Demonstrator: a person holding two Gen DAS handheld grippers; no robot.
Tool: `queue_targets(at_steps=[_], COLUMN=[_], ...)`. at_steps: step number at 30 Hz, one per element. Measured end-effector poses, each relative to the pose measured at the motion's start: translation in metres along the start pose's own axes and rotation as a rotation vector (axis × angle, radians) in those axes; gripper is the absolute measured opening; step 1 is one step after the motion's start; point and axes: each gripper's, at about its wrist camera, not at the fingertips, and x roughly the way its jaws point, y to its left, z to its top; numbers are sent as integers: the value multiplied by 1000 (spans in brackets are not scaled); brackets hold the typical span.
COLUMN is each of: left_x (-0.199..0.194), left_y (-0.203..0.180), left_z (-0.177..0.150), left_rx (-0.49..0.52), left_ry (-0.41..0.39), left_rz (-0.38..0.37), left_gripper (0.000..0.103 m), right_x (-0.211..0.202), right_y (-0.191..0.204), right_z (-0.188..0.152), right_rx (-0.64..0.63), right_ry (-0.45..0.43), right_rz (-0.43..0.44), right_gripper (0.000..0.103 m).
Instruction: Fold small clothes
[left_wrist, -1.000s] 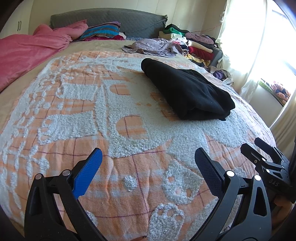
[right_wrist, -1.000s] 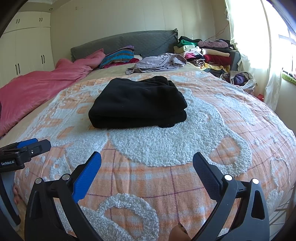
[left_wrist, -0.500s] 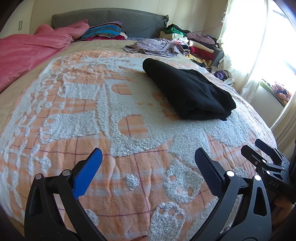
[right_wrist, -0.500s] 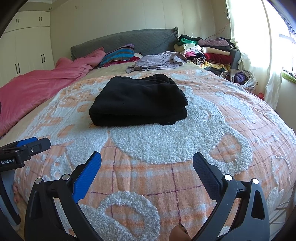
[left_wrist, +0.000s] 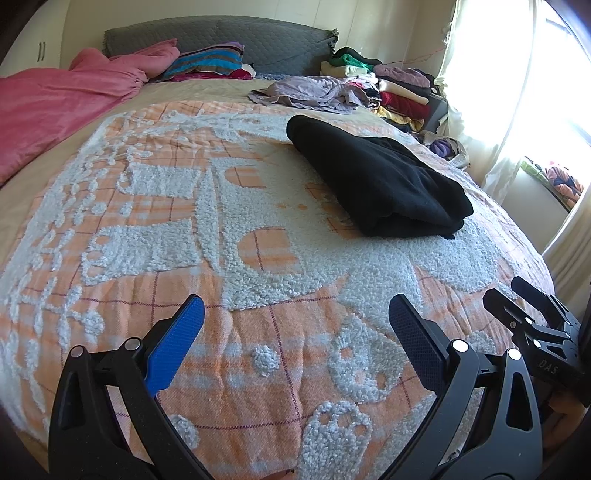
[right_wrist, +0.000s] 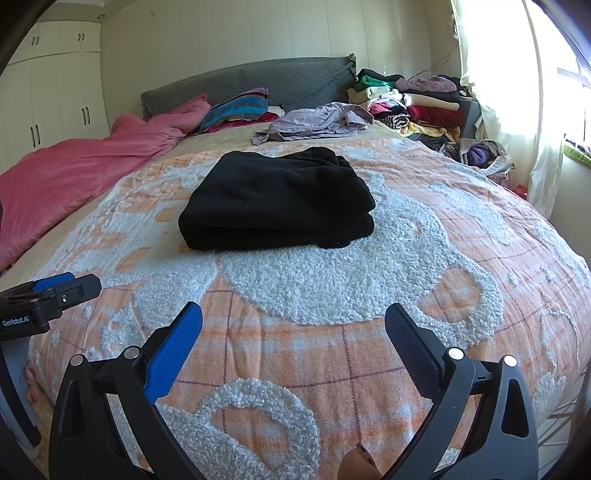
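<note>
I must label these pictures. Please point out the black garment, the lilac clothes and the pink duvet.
black garment (right_wrist: 280, 192), right wrist view, its top fold.
lilac clothes (right_wrist: 317, 120), right wrist view, middle of the heap.
pink duvet (left_wrist: 55, 107), left wrist view, its flat part.

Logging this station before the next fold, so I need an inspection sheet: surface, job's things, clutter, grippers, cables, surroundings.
Surface: orange checked bedspread with white tufted pattern, over a bed.
Job's things: black garment folded, lying flat mid-bed, untouched; crumpled lilac clothes near the headboard, unfolded.
Clutter: pink duvet bunched on the left side; striped pillow; stacked folded clothes beside the bed.
Grippers: left gripper open, empty, above the bedspread; right gripper open, empty, short of the garment.
Cables: thin wire on the wall above the stack.
Surroundings: grey headboard, white wardrobes, bright curtained window.
</note>
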Motion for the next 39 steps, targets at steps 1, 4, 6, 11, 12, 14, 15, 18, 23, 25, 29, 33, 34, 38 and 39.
queue_targets(at_steps=[1,4,6,11,12,14,15,18,23,25,29,33,34,38,39], left_x=[0,0,0,-1,-1,-1,-1,-1,-2,-1,-1,-1,-1,0,-3], left_y=[0,2,2,2,1,1,1,0,0,0,1,12,19,88,111], left_z=[0,0,0,0,0,0,0,0,0,-1,-1,0,1,19,25], left_rx=[0,-3,-4,-10,-9,-6,-5,-4,-1,-5,-13,-53,-76,-233,-280], left_ry=[0,0,1,0,0,0,0,0,4,7,12,24,29,62,56], left_rz=[0,4,10,19,18,18,19,20,11,3,1,-1,-1,84,109], left_gripper=[94,94,94,94,94,94,94,94,94,94,94,94,94,94,94], right_x=[0,0,-1,0,0,0,0,0,0,0,-2,-10,-14,-37,-45], right_y=[0,-1,0,0,0,-1,-1,-1,-2,-3,-12,-41,-58,-143,-170], right_z=[0,0,0,0,0,-1,-1,-2,-2,-2,-2,-1,-1,-4,-6], right_rx=[1,0,0,-2,-2,-1,-1,-3,-4,2,33,109,147,341,402], right_ry=[1,-1,0,0,-1,0,0,2,3,5,3,-8,-15,1,0], right_rz=[1,0,0,-1,-4,-5,-6,-11,-23,-30,-68,-171,-216,-405,-464], right_gripper=[99,99,99,99,99,99,99,99,99,99,99,98,98,98,98])
